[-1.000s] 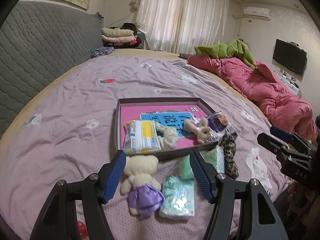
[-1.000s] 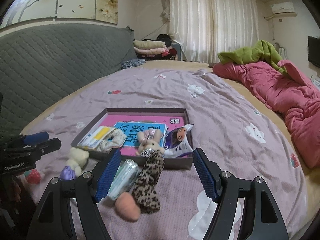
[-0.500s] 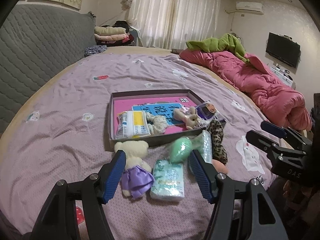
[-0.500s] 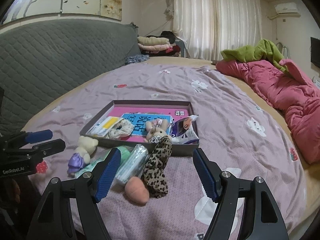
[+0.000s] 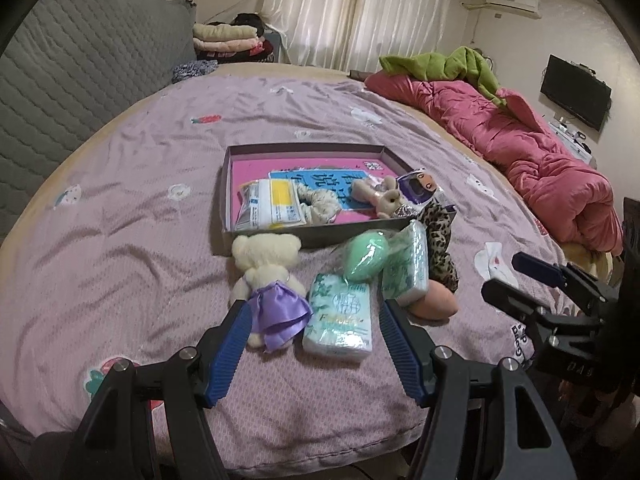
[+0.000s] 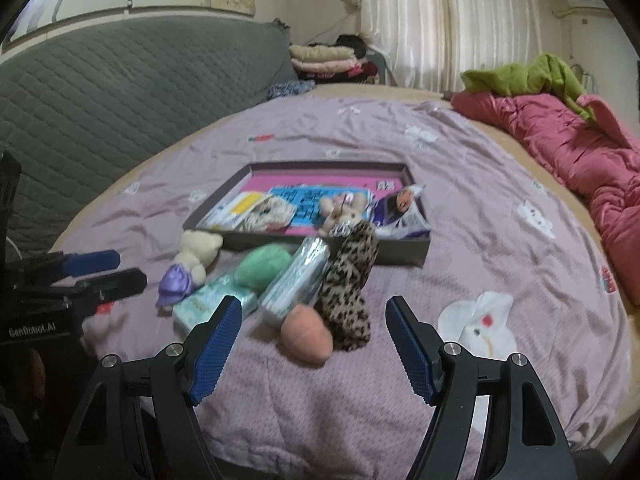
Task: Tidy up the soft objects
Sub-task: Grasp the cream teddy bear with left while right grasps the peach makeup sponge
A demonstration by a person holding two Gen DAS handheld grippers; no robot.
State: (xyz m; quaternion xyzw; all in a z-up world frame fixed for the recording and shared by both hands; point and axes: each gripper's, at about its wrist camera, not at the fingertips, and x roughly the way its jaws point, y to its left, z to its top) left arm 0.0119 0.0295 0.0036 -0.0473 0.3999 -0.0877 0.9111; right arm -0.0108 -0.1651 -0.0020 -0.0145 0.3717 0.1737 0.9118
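Mauve bedding [image 5: 132, 208] covers the bed, and a shallow tray [image 5: 308, 240] sits on it holding a tissue pack, a scrunchie and a small plush. Just before the tray lie a cream teddy bear [image 5: 266, 264], a green sponge [image 5: 366, 254], two tissue packs, a leopard-print band [image 6: 348, 284] and a peach sponge [image 6: 306, 336]. Left gripper [image 5: 314, 354] and right gripper [image 6: 314, 350] hover over these, jaws wide, holding nothing.

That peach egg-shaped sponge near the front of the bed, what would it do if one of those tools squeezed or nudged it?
The peach egg-shaped sponge looks foamy, so it would probably squash under pressure. Its rounded shape suggests it may roll, though the lilac bedsheet is soft. It likely weighs very little.
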